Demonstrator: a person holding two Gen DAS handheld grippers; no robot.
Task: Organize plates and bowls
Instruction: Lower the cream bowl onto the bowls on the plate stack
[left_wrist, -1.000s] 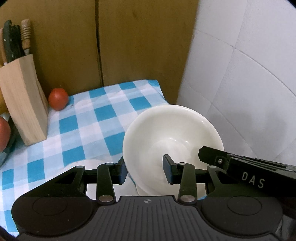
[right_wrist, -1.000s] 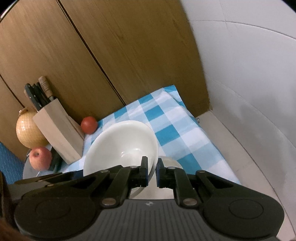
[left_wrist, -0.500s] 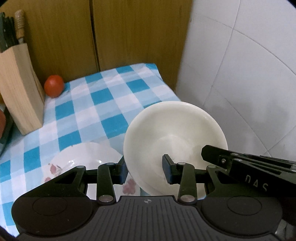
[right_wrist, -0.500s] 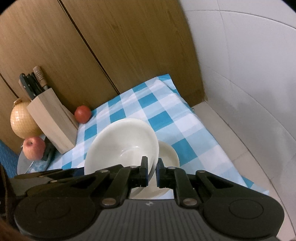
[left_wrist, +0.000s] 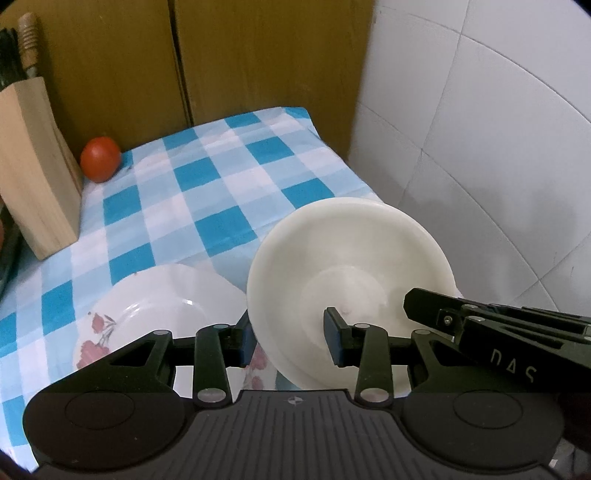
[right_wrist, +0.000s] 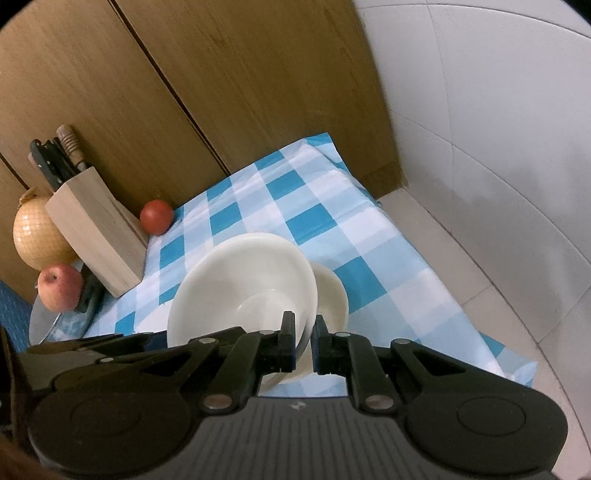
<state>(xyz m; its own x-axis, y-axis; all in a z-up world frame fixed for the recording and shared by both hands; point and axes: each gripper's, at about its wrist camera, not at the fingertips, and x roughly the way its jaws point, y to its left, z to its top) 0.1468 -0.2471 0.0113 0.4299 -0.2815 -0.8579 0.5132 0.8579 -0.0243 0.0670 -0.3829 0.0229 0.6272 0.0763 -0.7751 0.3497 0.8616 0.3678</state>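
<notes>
Rising into fuller view beneath the lifted bowl (left_wrist: 347, 273), the flowered plate (left_wrist: 155, 306) is lying on the checked tabletop (left_wrist: 221, 184); the left claw (left_wrist: 290, 341) is clamping the bowl's near wall. Right-wrist view: the right claw (right_wrist: 303, 341) is pinching the same bowl's rim, above a smaller bowl (right_wrist: 332, 295). Judged progress: nesting is pending, and the plate is awaiting placement.

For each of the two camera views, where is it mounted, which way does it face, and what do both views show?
Left wrist: on the left tool, facing down at the cream bowl and floral plate; the right tool enters.
Right wrist: on the right tool, pinching the bowl's rim.
Shared: bowl, checked cloth, tomato, knife block.
</notes>
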